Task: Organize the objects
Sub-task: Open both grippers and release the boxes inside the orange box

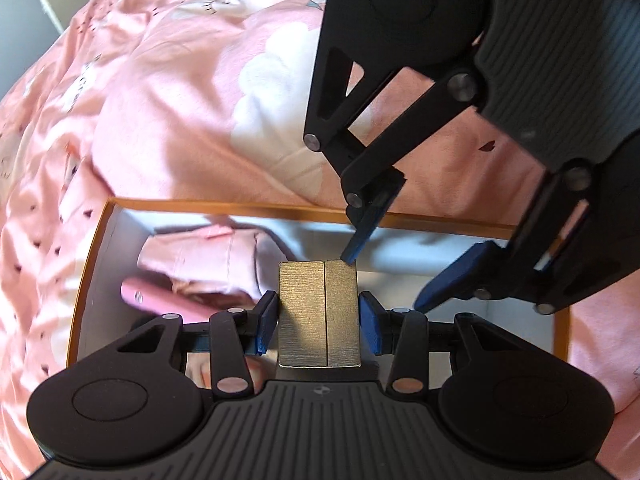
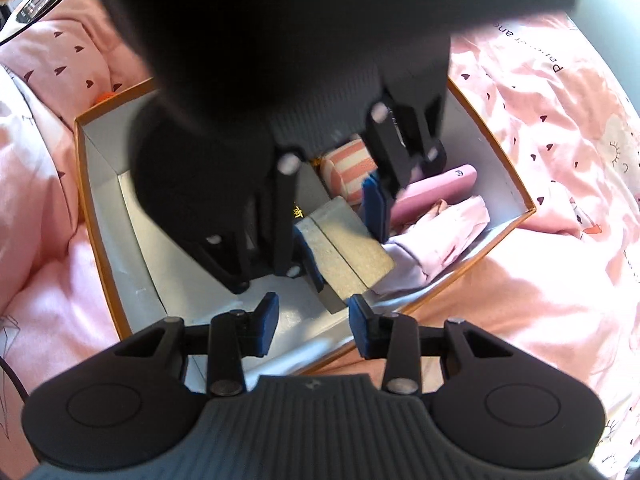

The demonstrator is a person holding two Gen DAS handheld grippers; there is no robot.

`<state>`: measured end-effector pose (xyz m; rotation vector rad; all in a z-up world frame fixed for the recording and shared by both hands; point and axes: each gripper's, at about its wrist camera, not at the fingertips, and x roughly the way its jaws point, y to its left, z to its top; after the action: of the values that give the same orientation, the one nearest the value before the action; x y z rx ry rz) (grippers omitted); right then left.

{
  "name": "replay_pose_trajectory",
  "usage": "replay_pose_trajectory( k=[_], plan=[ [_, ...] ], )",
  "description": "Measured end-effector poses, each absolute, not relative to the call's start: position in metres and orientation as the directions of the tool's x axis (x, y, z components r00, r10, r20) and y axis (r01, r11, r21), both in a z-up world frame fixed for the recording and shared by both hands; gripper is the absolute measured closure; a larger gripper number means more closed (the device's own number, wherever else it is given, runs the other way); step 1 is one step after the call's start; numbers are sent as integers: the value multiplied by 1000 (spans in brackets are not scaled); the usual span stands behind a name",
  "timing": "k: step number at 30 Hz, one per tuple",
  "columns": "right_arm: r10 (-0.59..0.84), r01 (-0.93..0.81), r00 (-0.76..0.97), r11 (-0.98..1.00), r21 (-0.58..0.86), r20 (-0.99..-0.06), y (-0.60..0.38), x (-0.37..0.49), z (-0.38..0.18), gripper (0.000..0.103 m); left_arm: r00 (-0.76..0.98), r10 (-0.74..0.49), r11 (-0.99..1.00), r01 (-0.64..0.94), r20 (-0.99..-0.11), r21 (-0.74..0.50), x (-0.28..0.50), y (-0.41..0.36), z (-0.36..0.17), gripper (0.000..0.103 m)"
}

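In left tongs (image 1: 318,320): gold box (image 1: 318,316).

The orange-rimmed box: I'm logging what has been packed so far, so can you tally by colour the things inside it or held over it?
Pink: 3 (flat pink case, folded pale pink garment, pink-and-white striped roll)
Gold: 1 (gold box between the left gripper pads, over the orange-rimmed box)
Total: 4
A dark item with gold print is too hidden to count.

Place: a home bedroom, seen past my jaws.
Evidence: pink heart-print bedding (image 1: 192,92) under an orange-rimmed box (image 2: 96,216).
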<state>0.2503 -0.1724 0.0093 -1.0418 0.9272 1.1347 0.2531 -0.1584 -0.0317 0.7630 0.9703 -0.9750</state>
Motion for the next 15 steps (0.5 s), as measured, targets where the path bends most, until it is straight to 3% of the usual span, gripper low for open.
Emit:
replay_pose_trajectory(
  k=[9,15],
  plan=[
    [236,-978,209,41,-205,-949,-168,249,0,63,231,-296,276,949,-927,149,253,-164,-59,53],
    [236,-977,215,47,-210,-948,-164,253,-6,63,267,-274,263,945,-924,194,246,-161,-63,47]
  ],
)
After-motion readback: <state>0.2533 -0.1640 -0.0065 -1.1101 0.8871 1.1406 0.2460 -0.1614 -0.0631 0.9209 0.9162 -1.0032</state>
